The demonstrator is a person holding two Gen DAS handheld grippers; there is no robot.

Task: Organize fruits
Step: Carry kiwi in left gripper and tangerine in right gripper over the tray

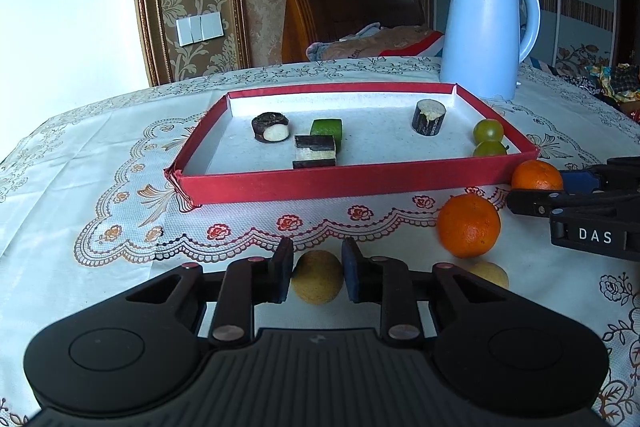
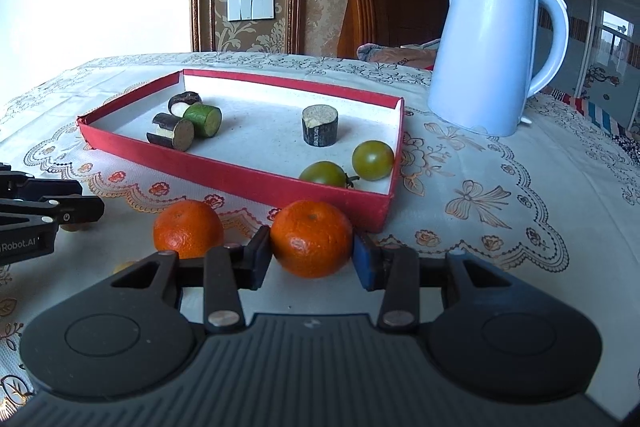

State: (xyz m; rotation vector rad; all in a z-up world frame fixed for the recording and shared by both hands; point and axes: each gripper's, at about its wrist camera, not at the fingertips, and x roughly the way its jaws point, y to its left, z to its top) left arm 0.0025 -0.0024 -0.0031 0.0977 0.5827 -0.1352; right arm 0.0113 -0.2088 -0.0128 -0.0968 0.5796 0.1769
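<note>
My left gripper [image 1: 317,273] is shut on a small tan round fruit [image 1: 317,277] on the tablecloth in front of the red tray [image 1: 320,183]. A second tan fruit [image 1: 490,273] lies to its right. My right gripper [image 2: 310,255] is shut on an orange [image 2: 312,237] at the tray's near corner [image 2: 372,207]. A second orange [image 2: 188,227] lies just left of it; it also shows in the left wrist view [image 1: 468,225]. Two green tomatoes [image 2: 372,159] lie inside the tray.
The tray also holds several cut vegetable pieces [image 2: 320,126], dark and green. A pale blue kettle [image 2: 492,51] stands behind the tray to the right. The table has a patterned cloth [image 2: 500,195]. A wooden chair back [image 1: 348,7] is behind the table.
</note>
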